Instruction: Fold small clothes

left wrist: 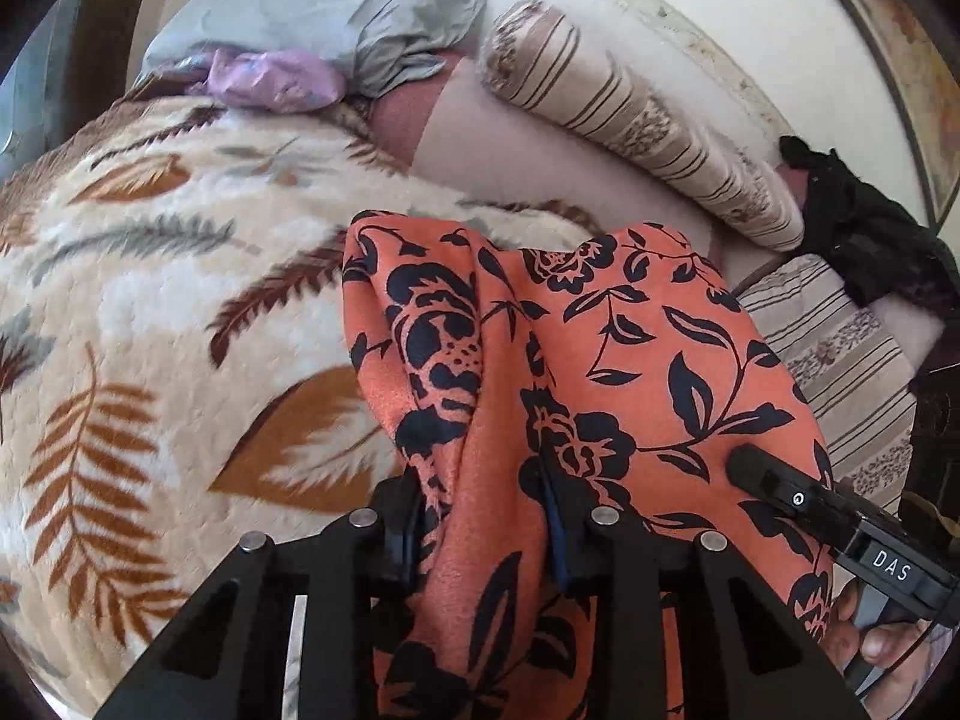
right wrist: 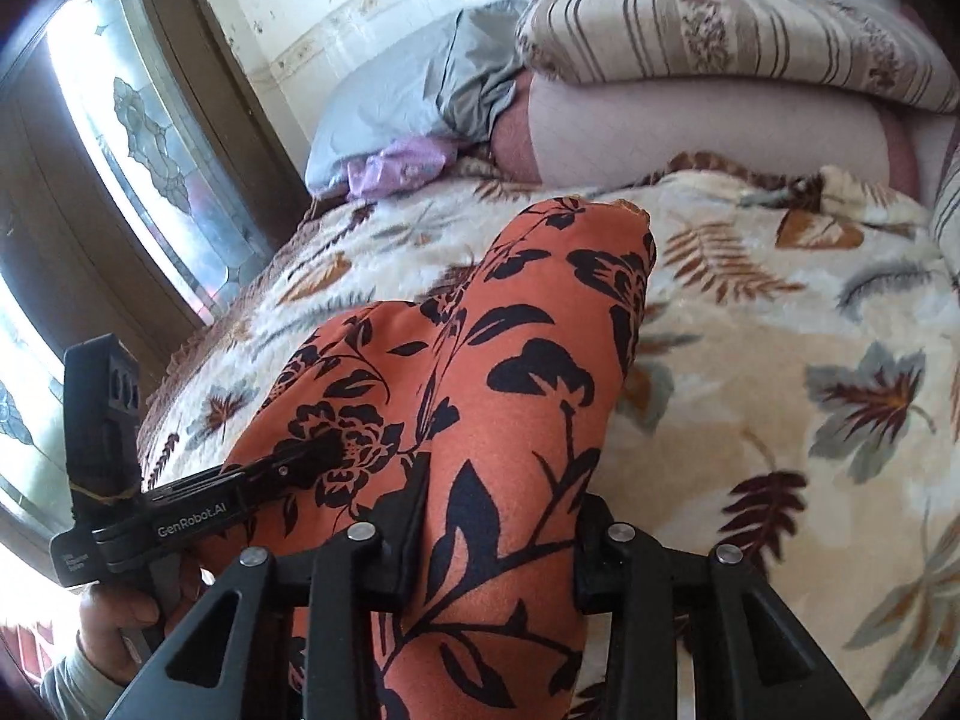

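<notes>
An orange garment with a black flower print hangs bunched above the bed. In the left wrist view my left gripper is shut on a thick fold of it, the cloth filling the space between the fingers. My right gripper comes in from the right, lying on the same cloth, with a hand behind it. In the right wrist view my right gripper is shut on the garment, which drapes forward over the fingers. My left gripper grips the cloth at the left, held by a hand.
A fleecy cream blanket with leaf print covers the bed. At its head lie a grey pillow, a purple bag and a striped bolster. A black cloth lies at the right. A stained-glass window stands at the left.
</notes>
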The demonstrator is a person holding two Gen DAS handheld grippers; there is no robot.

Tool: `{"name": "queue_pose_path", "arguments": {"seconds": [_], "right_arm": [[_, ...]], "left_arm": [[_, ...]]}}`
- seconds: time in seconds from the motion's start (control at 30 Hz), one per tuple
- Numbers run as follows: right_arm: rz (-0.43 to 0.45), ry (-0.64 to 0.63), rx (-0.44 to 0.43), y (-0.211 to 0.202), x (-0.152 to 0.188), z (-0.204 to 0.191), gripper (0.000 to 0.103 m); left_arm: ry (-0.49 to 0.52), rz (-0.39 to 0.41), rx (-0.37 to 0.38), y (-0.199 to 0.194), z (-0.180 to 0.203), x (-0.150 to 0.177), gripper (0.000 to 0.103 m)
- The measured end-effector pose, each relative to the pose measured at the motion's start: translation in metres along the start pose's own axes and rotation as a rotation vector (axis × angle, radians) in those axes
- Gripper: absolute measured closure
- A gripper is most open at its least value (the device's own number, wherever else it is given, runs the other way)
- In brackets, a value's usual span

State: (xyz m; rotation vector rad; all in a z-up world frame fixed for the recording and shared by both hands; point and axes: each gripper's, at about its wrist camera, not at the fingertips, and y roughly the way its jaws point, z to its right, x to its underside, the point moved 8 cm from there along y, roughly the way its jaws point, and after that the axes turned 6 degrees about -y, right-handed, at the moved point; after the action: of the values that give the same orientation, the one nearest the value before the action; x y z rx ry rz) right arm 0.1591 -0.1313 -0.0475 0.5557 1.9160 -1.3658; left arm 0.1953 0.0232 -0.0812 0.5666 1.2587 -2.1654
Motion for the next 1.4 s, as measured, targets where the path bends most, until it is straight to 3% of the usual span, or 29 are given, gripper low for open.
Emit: {"name": "queue_pose_path", "arguments": {"seconds": [0.07, 0.13, 0.17, 0.2, 0.23, 0.3, 0.37, 0.47, 0.6, 0.63, 0.7, 0.73, 0.87, 0.97, 1.13, 1.4], "right_arm": [[0.027, 0.041, 0.016, -0.013, -0.011, 0.026, 0.064], [0.014, 0.127, 0.003, -0.011, -0.009, 0.055, 0.059], [-0.011, 0.180, 0.000, -0.003, -0.001, 0.071, 0.050], [-0.047, 0.230, 0.017, 0.007, 0.012, 0.087, 0.042], [-0.089, 0.273, 0.050, 0.018, 0.029, 0.103, 0.029], [-0.147, 0.326, 0.103, 0.030, 0.064, 0.124, 0.029], [-0.122, 0.358, 0.120, 0.024, 0.086, 0.132, 0.029], [-0.047, 0.334, 0.135, 0.009, 0.091, 0.123, 0.029], [0.066, 0.220, 0.103, -0.004, 0.070, 0.091, 0.029], [0.054, 0.192, 0.080, 0.002, 0.071, 0.082, 0.025], [-0.058, 0.165, 0.043, 0.034, 0.081, 0.070, 0.020], [-0.110, 0.168, 0.069, 0.047, 0.091, 0.073, 0.019], [-0.101, 0.165, 0.098, 0.028, 0.088, 0.061, 0.020], [-0.135, 0.074, 0.159, 0.009, 0.089, 0.045, 0.019], [-0.102, -0.047, 0.281, -0.035, 0.091, 0.024, 0.004], [-0.049, -0.085, 0.415, -0.089, 0.086, 0.019, 0.000]], "left_arm": [[0.020, 0.009, 0.019, 0.010, 0.025, -0.012, 0.067], [0.020, -0.011, -0.003, 0.032, 0.036, -0.013, 0.054], [0.033, -0.030, -0.039, 0.047, 0.036, -0.010, 0.047], [0.056, -0.062, -0.093, 0.063, 0.032, -0.002, 0.032], [0.073, -0.103, -0.151, 0.076, 0.023, 0.009, 0.027], [0.080, -0.196, -0.236, 0.090, -0.002, 0.037, 0.027], [0.040, -0.193, -0.219, 0.084, -0.021, 0.055, 0.027], [0.007, -0.150, -0.201, 0.067, -0.032, 0.062, 0.023], [0.075, -0.111, -0.230, 0.052, -0.025, 0.064, 0.023], [0.092, -0.107, -0.239, 0.050, -0.024, 0.064, 0.023], [0.105, -0.102, -0.256, 0.045, -0.023, 0.065, 0.023], [0.102, -0.099, -0.258, 0.040, -0.022, 0.063, 0.023], [0.167, -0.002, -0.305, 0.003, -0.013, 0.058, 0.021], [0.232, 0.100, -0.379, -0.023, -0.003, 0.054, 0.009], [0.278, 0.106, -0.428, -0.047, 0.012, 0.060, 0.006], [0.279, 0.115, -0.336, -0.076, 0.051, 0.073, 0.006]]}}
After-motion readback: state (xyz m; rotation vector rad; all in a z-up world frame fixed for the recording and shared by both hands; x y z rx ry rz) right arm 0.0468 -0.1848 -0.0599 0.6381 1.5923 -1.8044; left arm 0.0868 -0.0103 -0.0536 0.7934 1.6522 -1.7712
